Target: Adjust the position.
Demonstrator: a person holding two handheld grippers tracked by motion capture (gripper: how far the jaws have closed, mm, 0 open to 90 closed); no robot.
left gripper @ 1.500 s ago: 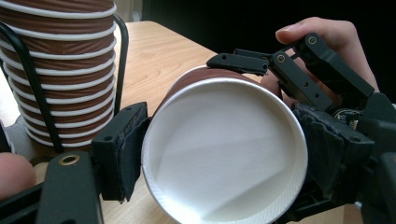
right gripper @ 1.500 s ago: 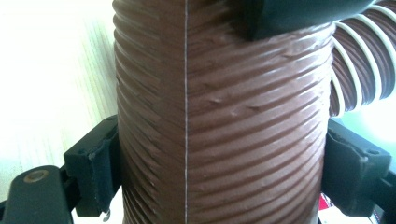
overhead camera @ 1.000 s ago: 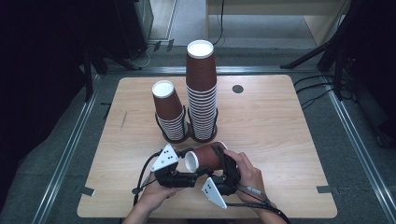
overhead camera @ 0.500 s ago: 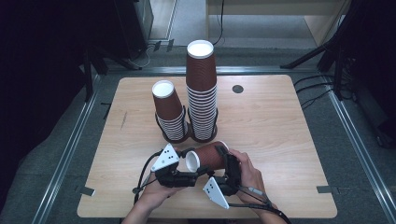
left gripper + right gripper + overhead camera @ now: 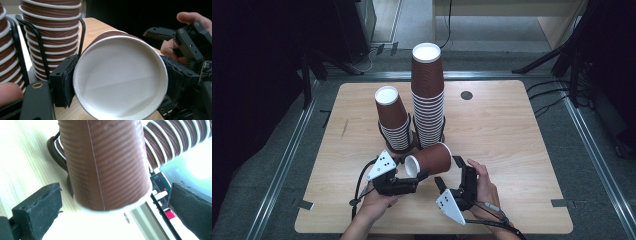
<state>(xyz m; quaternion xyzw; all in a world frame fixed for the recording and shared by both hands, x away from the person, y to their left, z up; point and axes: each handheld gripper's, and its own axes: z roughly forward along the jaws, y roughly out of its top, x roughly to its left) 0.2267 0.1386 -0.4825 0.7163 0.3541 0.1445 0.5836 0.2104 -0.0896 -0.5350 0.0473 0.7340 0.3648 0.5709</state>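
Overhead, a wooden table carries two stacks of brown ribbed paper cups in black wire holders: a tall stack at centre and a shorter stack to its left. Just in front of them, a single cup lies sideways above the table, its white mouth facing the person's left. The left gripper is clamped on that cup at the rim. The right gripper has just been opening; its jaws now stand wide on either side of the cup's wall without pressing. To do this handover well, the left hand should probably keep its grip steady while the right draws clear.
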